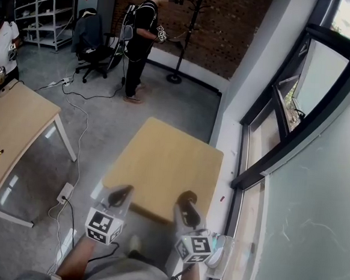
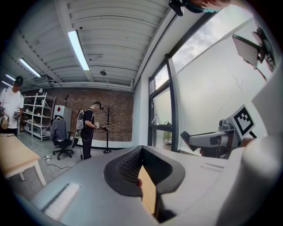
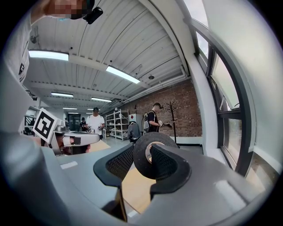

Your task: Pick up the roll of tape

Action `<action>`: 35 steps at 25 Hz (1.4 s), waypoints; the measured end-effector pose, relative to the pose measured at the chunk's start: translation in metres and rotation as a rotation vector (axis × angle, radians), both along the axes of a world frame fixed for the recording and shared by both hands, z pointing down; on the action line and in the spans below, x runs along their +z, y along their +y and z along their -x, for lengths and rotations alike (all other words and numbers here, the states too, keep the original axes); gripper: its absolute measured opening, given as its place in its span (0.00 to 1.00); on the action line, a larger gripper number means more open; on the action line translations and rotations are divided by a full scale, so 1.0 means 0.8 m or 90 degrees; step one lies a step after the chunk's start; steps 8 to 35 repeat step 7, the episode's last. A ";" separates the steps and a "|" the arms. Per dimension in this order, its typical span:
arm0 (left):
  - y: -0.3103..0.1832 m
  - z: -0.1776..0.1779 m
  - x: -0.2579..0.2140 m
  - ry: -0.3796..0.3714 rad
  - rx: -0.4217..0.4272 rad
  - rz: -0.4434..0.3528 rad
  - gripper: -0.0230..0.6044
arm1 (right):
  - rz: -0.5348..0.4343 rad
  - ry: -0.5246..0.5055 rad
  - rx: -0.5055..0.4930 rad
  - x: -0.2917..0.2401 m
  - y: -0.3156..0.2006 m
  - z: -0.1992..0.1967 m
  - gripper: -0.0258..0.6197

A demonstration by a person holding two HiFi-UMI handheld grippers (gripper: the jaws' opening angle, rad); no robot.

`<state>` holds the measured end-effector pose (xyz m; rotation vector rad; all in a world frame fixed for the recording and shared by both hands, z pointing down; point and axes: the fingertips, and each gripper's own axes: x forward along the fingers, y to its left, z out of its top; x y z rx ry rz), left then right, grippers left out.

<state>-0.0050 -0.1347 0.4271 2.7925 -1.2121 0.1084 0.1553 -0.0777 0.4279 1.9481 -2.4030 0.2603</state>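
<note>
- Black roll of tape (image 3: 141, 160) was pinched by the right gripper (image 1: 188, 199) above the wooden table (image 1: 167, 160); the pickup seemed done.
- Left gripper (image 2: 141, 150), jaws pressed together and empty, seemed unneeded.

Light wooden table (image 1: 161, 159) on grey floor (image 1: 184, 101), cables (image 1: 84, 121) lying on floor

ahead: table (image 1: 167, 160) top open | right: window (image 1: 298, 104) blocks | left: floor (image 1: 99, 139) open
</note>
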 end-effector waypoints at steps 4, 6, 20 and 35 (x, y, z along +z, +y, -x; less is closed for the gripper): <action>0.000 -0.002 0.000 0.002 0.001 0.000 0.04 | 0.005 -0.001 -0.002 0.004 0.001 -0.001 0.26; 0.000 -0.003 0.000 0.002 0.001 0.000 0.04 | 0.006 -0.001 -0.003 0.005 0.001 -0.002 0.26; 0.001 -0.004 0.000 0.002 0.001 0.001 0.04 | 0.006 -0.002 -0.003 0.004 0.001 -0.002 0.26; 0.001 -0.004 0.000 0.002 0.001 0.001 0.04 | 0.006 -0.002 -0.003 0.004 0.001 -0.002 0.26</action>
